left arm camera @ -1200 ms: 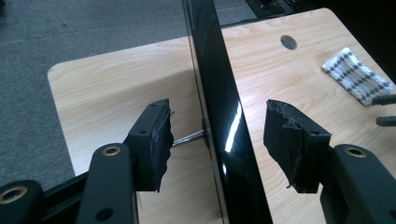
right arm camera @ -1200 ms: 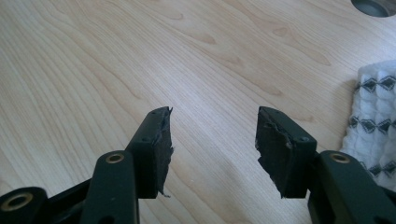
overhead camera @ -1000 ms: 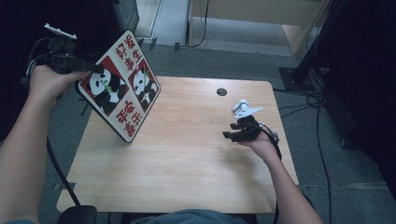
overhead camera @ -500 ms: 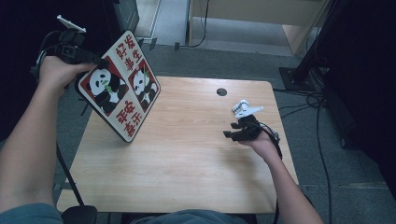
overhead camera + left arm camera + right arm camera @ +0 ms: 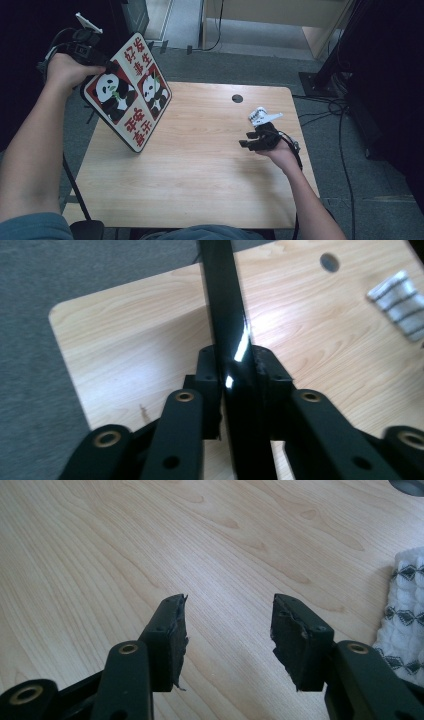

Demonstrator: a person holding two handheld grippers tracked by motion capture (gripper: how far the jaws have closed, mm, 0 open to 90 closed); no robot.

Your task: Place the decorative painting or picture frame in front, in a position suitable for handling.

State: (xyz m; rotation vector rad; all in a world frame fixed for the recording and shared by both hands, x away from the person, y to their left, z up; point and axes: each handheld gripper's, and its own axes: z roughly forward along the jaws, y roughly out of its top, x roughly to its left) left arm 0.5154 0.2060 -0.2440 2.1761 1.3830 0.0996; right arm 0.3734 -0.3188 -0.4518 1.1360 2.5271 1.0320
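A square board [image 5: 127,102] with a red rim, two pandas and red characters stands tilted on its lower corner at the table's left side. My left gripper [image 5: 102,65] is shut on its upper left edge. Its jaws have just been closing, and in the left gripper view the board's black edge [image 5: 222,295] is clamped between the pads of that gripper [image 5: 237,375]. My right gripper [image 5: 246,139] rests low over the table's right side. It [image 5: 227,620] is open; its jaws have just closed a little, with nothing between them.
A white patterned cloth [image 5: 261,116] lies just behind the right gripper, also visible as a cloth [image 5: 407,605] beside the right jaw. The wooden table [image 5: 200,170] has a round cable hole [image 5: 237,98] at the back. Grey carpet and cables surround it.
The left hand has moved up and slightly right along the board's edge, and its jaws have closed on the board. The board and the right hand have stayed in place.
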